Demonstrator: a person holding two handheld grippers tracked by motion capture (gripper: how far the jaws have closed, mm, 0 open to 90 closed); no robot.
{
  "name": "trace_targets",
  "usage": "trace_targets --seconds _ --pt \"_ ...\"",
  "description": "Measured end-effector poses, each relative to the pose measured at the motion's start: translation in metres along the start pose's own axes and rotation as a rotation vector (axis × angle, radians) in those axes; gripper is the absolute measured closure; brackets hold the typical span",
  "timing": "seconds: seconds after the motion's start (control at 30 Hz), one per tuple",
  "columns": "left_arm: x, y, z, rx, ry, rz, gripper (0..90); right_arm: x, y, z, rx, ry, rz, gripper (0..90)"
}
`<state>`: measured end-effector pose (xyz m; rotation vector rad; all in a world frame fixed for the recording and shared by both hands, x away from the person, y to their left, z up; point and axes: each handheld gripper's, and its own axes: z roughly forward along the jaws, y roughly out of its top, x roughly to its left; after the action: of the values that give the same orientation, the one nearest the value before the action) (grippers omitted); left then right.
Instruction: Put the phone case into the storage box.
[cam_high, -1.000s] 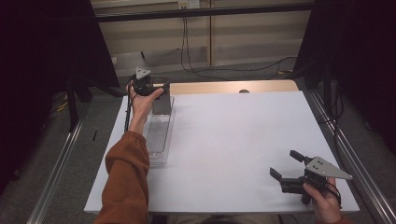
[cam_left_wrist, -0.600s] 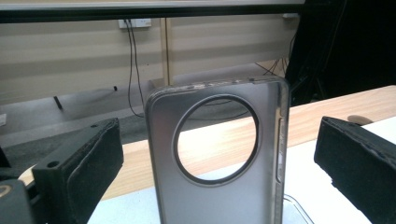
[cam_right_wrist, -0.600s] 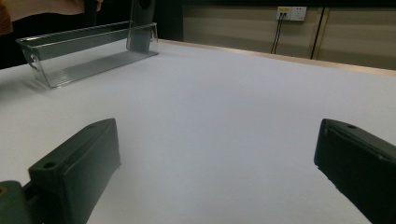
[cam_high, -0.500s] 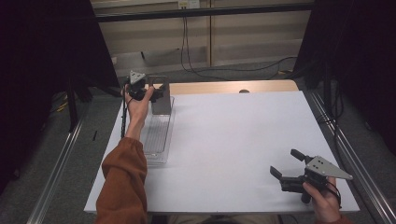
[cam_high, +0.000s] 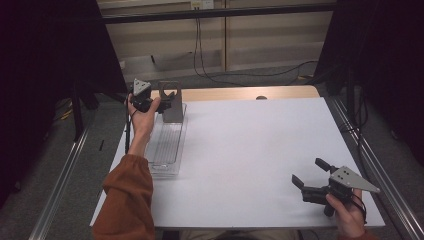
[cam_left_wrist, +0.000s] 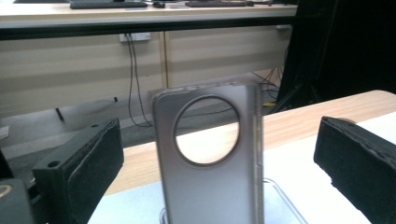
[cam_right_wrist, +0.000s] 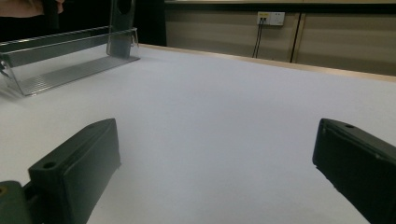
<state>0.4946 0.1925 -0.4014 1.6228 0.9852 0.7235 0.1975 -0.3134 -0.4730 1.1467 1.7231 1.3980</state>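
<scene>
A grey phone case (cam_high: 171, 102) with a round camera hole stands upright at the far end of a clear plastic tray (cam_high: 167, 145) on the table's left side. My left gripper (cam_high: 162, 100) is held just left of it, open. In the left gripper view the case (cam_left_wrist: 210, 186) stands ahead between the spread jaws of my left gripper (cam_left_wrist: 222, 140), touching neither. My right gripper (cam_high: 307, 171) hovers open near the table's front right corner with nothing in it. From my right gripper (cam_right_wrist: 217, 140) the case (cam_right_wrist: 122, 28) and the tray (cam_right_wrist: 60, 70) show far off at upper left.
The white table top (cam_high: 250, 150) has a wooden strip (cam_high: 240, 93) along its far edge. Metal rails (cam_high: 65, 175) run along both sides of the table. Cables (cam_high: 210, 60) hang on the wall behind.
My left gripper has drawn a little to the left, off the top of the case; the case stays upright in the tray. The right gripper has not moved.
</scene>
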Motion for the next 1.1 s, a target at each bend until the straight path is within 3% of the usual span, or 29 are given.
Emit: trace_targets --seconds 0.1,0.3,0.43,0.53,0.7,0.83,1.0,1.07,1.1 --pt "-0.003 -0.001 -0.007 -0.004 -0.014 -0.002 2.3 -0.002 0.0 0.0 0.006 -0.012 0.009 0.5" --pt "-0.006 -0.004 -0.02 -0.045 -0.056 -0.052 2.8 -0.001 0.0 0.0 0.0 -0.021 0.01 0.8" --pt "-0.012 -0.003 -0.03 -0.054 -0.076 -0.026 2.9 -0.001 0.001 0.0 -0.002 -0.016 0.002 0.6" --pt "-0.019 -0.003 -0.036 -0.083 -0.095 -0.056 3.4 -0.001 0.001 -0.001 -0.008 -0.016 0.014 0.4" --pt "-0.031 -0.005 -0.046 -0.099 -0.112 -0.037 3.7 -0.001 0.002 -0.004 -0.013 -0.021 0.01 0.3" --pt "-0.039 -0.003 -0.055 -0.095 -0.136 0.007 3.6 0.002 0.002 -0.005 -0.017 -0.024 -0.009 0.3" --pt "-0.049 -0.004 -0.063 -0.135 -0.179 0.0 3.4 0.001 0.003 -0.006 -0.015 -0.026 -0.01 0.1" --pt "-0.05 -0.004 -0.067 -0.127 -0.175 0.027 3.4 0.001 0.003 -0.006 -0.016 -0.032 -0.01 0.1" --pt "-0.052 -0.005 -0.069 -0.132 -0.176 0.016 3.4 0.001 0.002 -0.006 -0.016 -0.032 -0.009 0.2"
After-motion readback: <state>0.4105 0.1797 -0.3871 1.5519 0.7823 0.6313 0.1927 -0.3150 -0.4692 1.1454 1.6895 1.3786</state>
